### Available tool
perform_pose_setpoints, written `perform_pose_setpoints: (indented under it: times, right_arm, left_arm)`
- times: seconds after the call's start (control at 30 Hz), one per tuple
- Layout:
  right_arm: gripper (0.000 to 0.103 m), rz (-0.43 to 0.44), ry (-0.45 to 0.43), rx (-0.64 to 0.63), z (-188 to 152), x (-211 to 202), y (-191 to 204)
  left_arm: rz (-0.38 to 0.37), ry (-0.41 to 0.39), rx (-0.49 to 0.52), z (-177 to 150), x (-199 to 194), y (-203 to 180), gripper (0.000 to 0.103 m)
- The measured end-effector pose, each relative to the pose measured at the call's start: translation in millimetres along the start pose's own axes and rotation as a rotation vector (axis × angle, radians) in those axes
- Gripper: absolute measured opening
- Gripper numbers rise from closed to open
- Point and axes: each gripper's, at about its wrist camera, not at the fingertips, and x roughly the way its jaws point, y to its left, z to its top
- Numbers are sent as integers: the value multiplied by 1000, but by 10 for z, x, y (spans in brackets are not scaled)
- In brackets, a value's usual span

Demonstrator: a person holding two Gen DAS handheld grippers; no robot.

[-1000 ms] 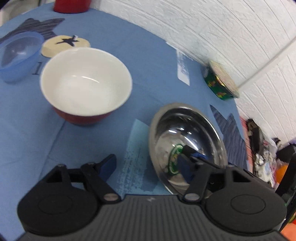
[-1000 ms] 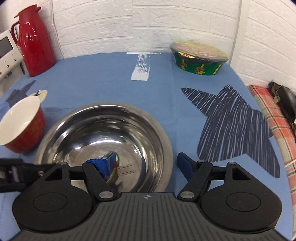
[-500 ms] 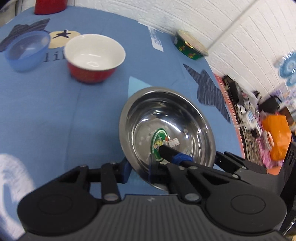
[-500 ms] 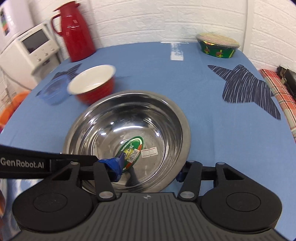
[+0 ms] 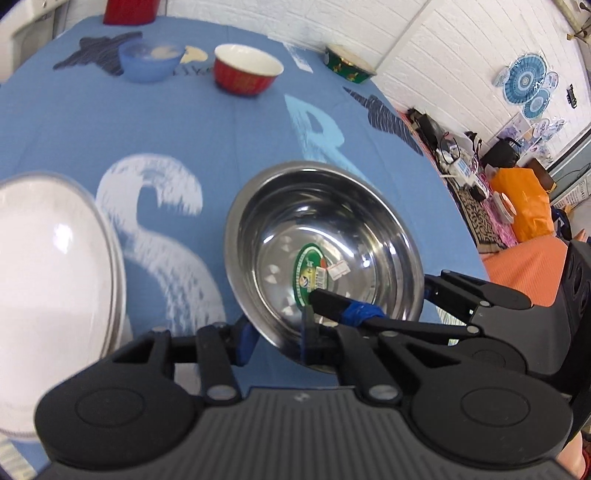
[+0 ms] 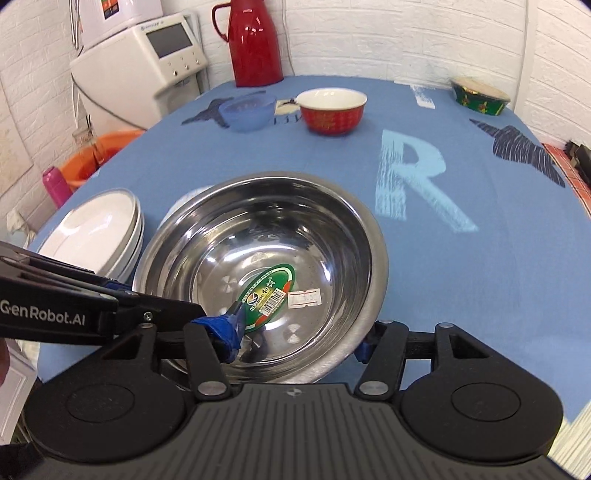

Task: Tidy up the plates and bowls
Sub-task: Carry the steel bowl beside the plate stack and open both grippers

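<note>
The steel bowl (image 6: 258, 280) hangs above the blue tablecloth (image 6: 461, 266), held at its near rim by both grippers at once. The left gripper (image 5: 277, 338) is clenched on the rim, 1 blue-padded finger outside the wall and 1 inside. The right gripper (image 6: 295, 343) also grasps the rim: its left finger (image 6: 229, 332) sits inside the bowl by the green oval sticker (image 6: 267, 295) and the white price tag (image 6: 304, 298), while its right finger (image 6: 365, 350) presses the outer wall. In the left wrist view the bowl (image 5: 325, 258) tilts toward the camera, and the right gripper's arm reaches in from the right.

Just to the left of the bowl stands a stack of white plates (image 6: 99, 232), seen close and blurred in the left wrist view (image 5: 51, 280). Farther back on the cloth sit a red bowl with a white inside (image 6: 332, 110) and, beside it, a clear blue bowl (image 6: 247, 110). A green lidded bowl (image 6: 480, 96) rests near the far right edge. A red jug (image 6: 253, 42) stands at the back against the white brick wall (image 6: 369, 33), next to a white appliance (image 6: 147, 62). The cloth bears a pale letter R (image 6: 417, 181) and dark star shapes (image 6: 524, 151).
</note>
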Motion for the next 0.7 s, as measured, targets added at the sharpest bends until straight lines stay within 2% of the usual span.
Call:
perform_pose_setpoints:
  times: [0.2, 0.37, 0.47, 0.5, 0.53, 0.57, 0.6, 0.63, 0.7]
  right_arm:
    - [44, -24, 41, 1, -217, 33, 76]
    - [45, -14, 65, 5, -255, 118, 81]
    - [46, 0, 78, 2, -261, 108, 108]
    - [46, 6, 85, 13, -260, 98, 97]
    - [46, 7, 95, 26, -272, 75, 84]
    - [46, -4, 106, 34, -283, 52, 64]
    - [46, -7, 111, 46, -300, 18, 34]
    - [46, -4, 111, 65, -321, -25, -6]
    - [46, 13, 117, 115, -347, -106, -102]
  left_arm:
    - [-19, 27, -23, -236, 87, 94, 0]
    - [1, 21, -19, -207, 197, 126, 0]
    - [-26, 47, -62, -185, 234, 207, 2]
    - [-28, 49, -66, -175, 229, 218, 8]
    - [-22, 48, -70, -165, 216, 226, 36]
    - [-7, 36, -81, -155, 183, 242, 76]
    - [-51, 30, -101, -150, 159, 275, 87]
    - [-87, 32, -113, -139, 133, 290, 93]
    - [-102, 20, -116, -127, 57, 275, 92]
